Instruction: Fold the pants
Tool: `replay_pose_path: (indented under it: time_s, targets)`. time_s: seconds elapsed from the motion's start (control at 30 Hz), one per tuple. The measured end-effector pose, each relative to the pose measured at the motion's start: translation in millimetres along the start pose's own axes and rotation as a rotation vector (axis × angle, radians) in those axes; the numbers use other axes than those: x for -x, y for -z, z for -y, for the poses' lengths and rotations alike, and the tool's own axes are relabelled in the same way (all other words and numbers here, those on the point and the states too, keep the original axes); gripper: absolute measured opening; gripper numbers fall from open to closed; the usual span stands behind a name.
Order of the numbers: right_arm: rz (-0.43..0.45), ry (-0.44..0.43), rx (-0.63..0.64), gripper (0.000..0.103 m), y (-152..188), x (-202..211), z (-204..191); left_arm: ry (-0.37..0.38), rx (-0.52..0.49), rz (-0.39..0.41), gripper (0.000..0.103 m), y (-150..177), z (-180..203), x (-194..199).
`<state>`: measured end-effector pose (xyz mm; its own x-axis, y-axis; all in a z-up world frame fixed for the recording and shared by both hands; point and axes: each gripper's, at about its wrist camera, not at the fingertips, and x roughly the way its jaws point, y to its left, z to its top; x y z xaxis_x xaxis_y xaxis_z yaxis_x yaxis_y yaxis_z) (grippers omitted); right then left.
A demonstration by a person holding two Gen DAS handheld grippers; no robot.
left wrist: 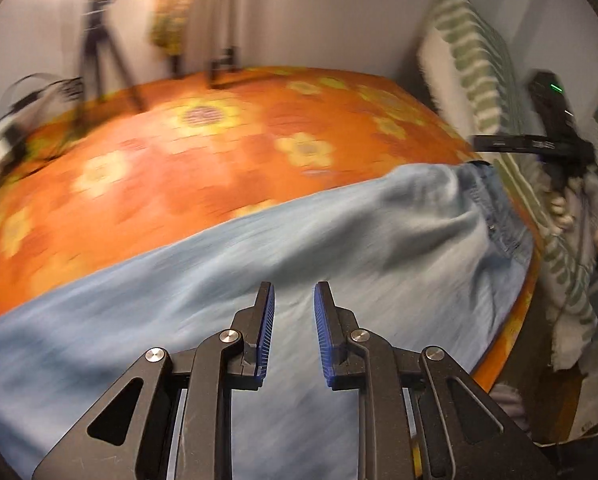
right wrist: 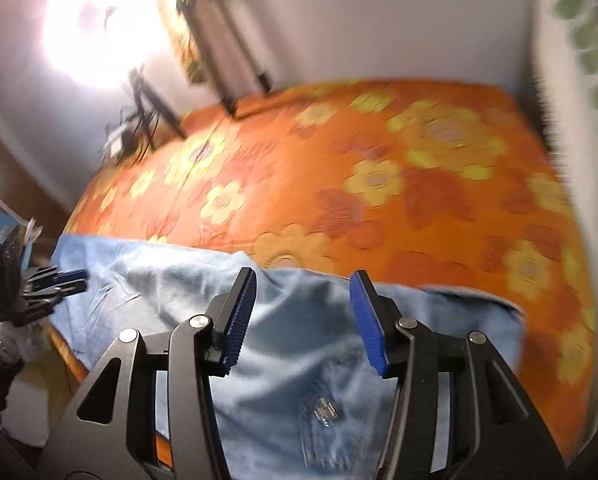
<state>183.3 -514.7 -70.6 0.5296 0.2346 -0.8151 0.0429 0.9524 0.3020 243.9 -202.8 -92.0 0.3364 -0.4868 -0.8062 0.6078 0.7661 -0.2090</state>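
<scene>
One pair of light blue denim pants [left wrist: 259,248], lying flat along the near edge of a bed [left wrist: 187,148] with an orange flowered cover. Left claw [left wrist: 294,292]: above the cloth, jaws slightly parted, nothing between. Right claw [right wrist: 303,280]: over the waistband end, jaws spread, empty. Striped pillow [left wrist: 471,60] against the wall.

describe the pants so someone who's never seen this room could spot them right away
Find the bed with the orange bedspread covered in yellow flowers. Along its near edge lies a pair of light blue denim pants, the only blue fabric there, with a stitched back pocket.
</scene>
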Motion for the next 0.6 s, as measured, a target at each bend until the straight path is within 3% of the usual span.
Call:
replay_pose_path:
  time_s: [0.23,0.33,0.37,0.4,0.5,0.6]
  targets:
    - [-0.234,-0.147,0.054,0.051,-23.6,-95.7,-6.2,0.042,-0.105,-0.029,0.019,-29.9,37.2,-42.9]
    - [-0.279,-0.201,0.067,0.051,-20.5,-111.3,-11.1,0.049,-0.1,-0.033,0.019,-37.3,35.8,-49.1]
    - [-0.277,-0.199,0.084,0.037,-18.9,-112.3,-14.2,0.052,-0.093,-0.034,0.019,-39.2,33.7,-49.4]
    - [-0.265,-0.197,0.111,0.011,-16.5,-110.1,-18.4,0.057,-0.085,-0.034,0.019,-40.4,32.0,-49.1]
    - [-0.195,-0.208,0.188,0.006,-7.6,-90.2,-34.1,0.069,-0.063,-0.026,0.019,-46.5,27.9,-45.3]
    - [-0.119,-0.136,0.259,0.004,3.8,-67.6,-50.3,0.08,-0.064,-0.009,0.019,-54.0,31.1,-41.3]
